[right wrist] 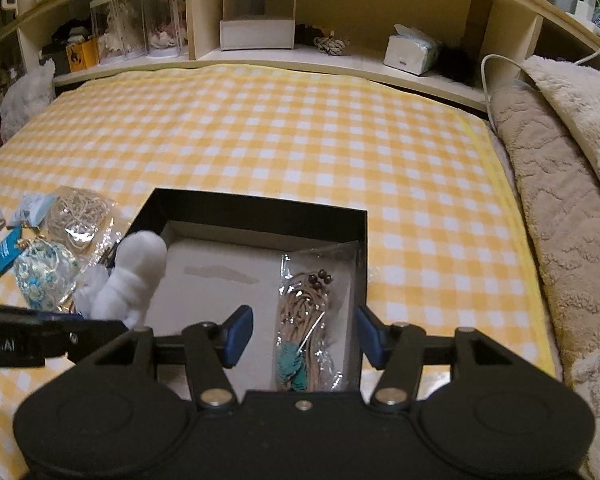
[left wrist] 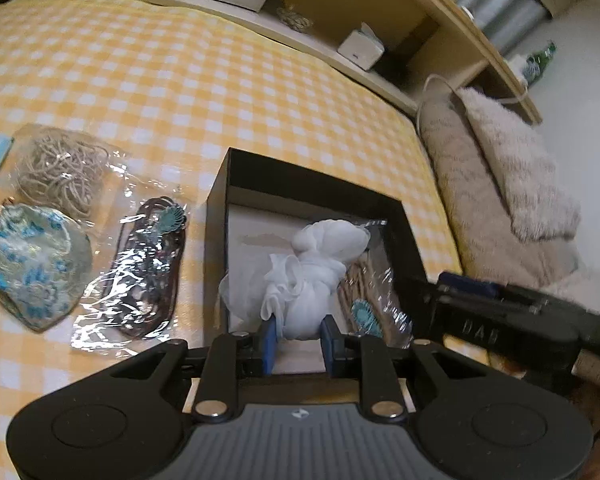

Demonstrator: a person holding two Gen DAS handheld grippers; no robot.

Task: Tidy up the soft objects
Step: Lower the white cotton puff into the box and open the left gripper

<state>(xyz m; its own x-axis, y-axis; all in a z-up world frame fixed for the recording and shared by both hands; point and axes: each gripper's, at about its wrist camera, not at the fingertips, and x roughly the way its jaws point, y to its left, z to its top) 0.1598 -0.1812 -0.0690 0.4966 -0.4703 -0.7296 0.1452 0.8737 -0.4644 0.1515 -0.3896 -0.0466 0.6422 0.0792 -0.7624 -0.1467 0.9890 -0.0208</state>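
Observation:
My left gripper is shut on a white gauze pouch and holds it over the black open box; the pouch also shows at the box's left wall in the right wrist view. A clear bag of tan cord with a teal charm lies inside the box on the right. My right gripper is open and empty above that bag. On the yellow checked cloth left of the box lie a blue floral pouch, a bag of dark cord and a bag of beige cord.
A beige fluffy blanket runs along the right edge of the bed. A wooden shelf at the back holds a tissue box, a white carton and clear cases. A white charging cable hangs at the right.

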